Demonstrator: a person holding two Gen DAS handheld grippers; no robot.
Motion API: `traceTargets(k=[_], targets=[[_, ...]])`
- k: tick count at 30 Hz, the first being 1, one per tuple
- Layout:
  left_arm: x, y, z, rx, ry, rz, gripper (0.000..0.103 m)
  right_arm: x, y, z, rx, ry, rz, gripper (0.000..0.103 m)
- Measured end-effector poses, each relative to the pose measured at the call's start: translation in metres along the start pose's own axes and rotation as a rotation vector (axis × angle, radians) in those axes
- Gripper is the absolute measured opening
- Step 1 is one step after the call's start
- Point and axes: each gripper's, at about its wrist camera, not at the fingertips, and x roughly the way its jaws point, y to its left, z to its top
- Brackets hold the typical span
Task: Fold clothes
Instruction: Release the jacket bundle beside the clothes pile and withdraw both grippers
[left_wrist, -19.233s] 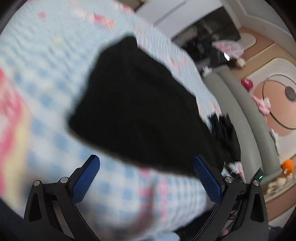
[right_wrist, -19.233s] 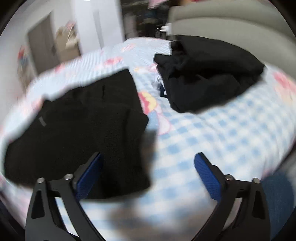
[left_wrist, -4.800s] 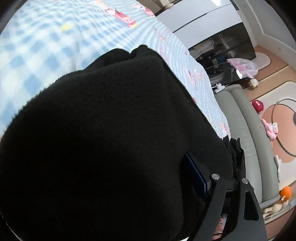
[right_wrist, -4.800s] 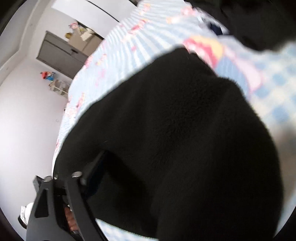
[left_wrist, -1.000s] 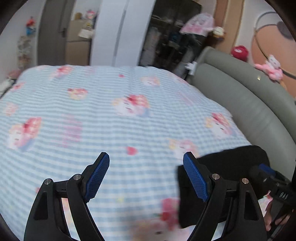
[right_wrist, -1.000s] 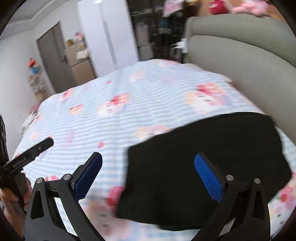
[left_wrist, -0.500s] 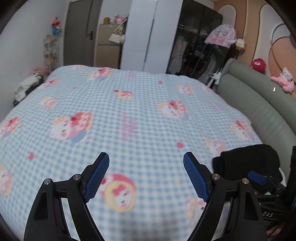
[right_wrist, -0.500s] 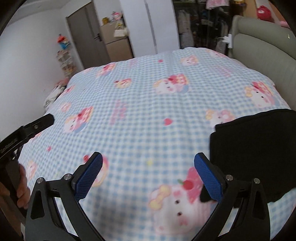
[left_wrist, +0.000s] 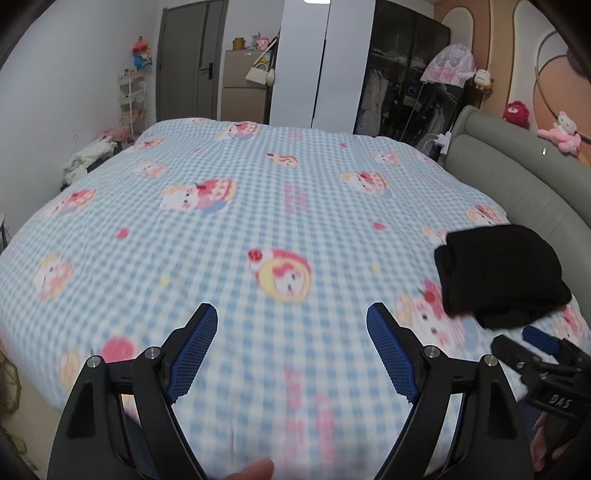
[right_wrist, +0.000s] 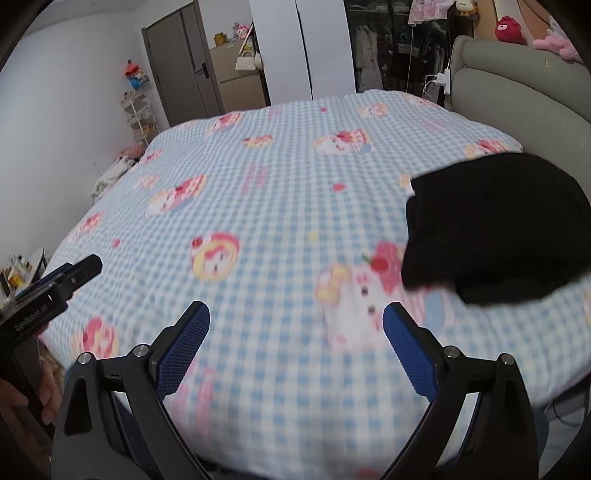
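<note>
Since a second ago both my grippers have swung away from the black garment (left_wrist: 498, 275); it was right under the right gripper's jaws then, and now it sits off to the right in both wrist views. It lies folded in a compact bundle on the checked bedspread (left_wrist: 258, 206), near the bed's right side and just beside the grey headboard (left_wrist: 517, 177) (whether it touches the padding I cannot tell).

Left gripper (left_wrist: 291, 349): jaws spread wide, nothing between the blue pads, only bedspread below. My fingertip (left_wrist: 255, 472) shows at the bottom edge.

Right gripper (right_wrist: 296, 345): jaws likewise wide apart and empty, over a cartoon print on the bedspread; garment up and to the right of it, clear of the pads.

Each gripper shows at the edge of the other's view. Near part of the bedspread is blurred in both views.
</note>
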Motion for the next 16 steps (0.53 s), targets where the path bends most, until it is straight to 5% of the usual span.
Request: traceTargets(k=[7,16], targets=[[-0.039,-0.007,-0.054,0.032,0.003,-0.018,0.086,-0.032,0.003,-0.069,-0.010,0.021,-0.019,0.096],[-0.047,-0.005,-0.073,-0.016,-0.001,-0.022,0.086,-0.032,0.001,-0.083,-0.011,0.029,-0.009,0.096]])
